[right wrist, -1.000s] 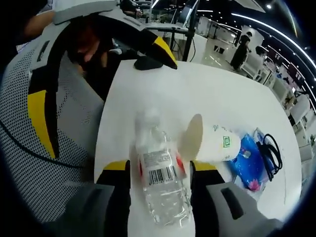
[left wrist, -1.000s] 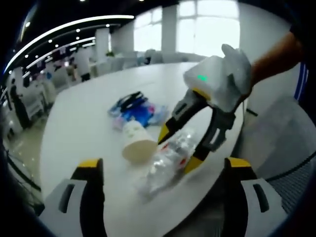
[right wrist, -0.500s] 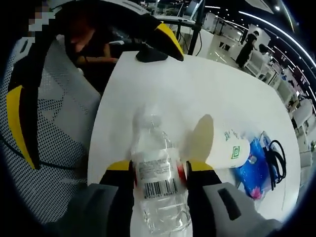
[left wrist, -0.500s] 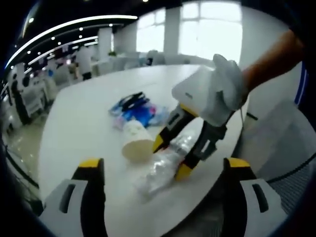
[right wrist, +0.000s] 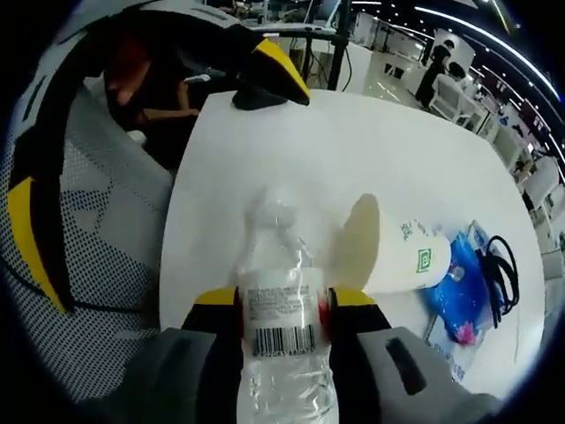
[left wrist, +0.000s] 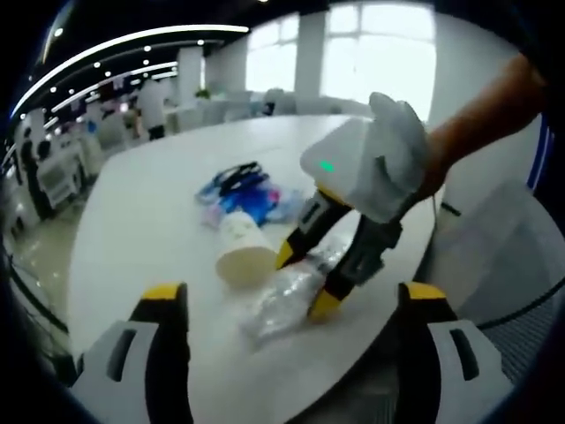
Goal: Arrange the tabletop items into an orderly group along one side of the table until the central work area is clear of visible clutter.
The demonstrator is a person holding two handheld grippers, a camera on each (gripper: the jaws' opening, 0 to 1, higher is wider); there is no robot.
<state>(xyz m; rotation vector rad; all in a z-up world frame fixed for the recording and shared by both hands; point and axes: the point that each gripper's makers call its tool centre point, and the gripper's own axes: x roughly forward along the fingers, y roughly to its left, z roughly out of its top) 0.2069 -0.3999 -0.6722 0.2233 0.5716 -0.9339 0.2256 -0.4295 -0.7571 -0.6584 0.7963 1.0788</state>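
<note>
A clear plastic water bottle point(left wrist: 281, 302) point(right wrist: 277, 256) lies on the white table point(left wrist: 141, 212) near its edge. My right gripper point(left wrist: 305, 281) point(right wrist: 282, 299) is shut on it, with a yellow-tipped jaw pressed against each side of the label. Just beyond the bottle a white paper cup point(left wrist: 240, 252) point(right wrist: 402, 256) lies on its side. Past the cup are a blue packet point(left wrist: 250, 201) point(right wrist: 455, 299) and a coiled black cable point(left wrist: 234, 177) point(right wrist: 503, 269). My left gripper point(left wrist: 291, 296) point(right wrist: 163, 177) is open wide and empty, hovering in front of the bottle.
A grey mesh chair point(left wrist: 521, 256) point(right wrist: 97, 238) stands against the table edge beside the bottle. A person point(right wrist: 150, 88) sits behind it. A black object point(right wrist: 256, 99) rests on the table's far edge. Other tables and people fill the room behind.
The right gripper's jaws have come together onto the bottle, which was loose between them a second ago. The left gripper has stayed open in place.
</note>
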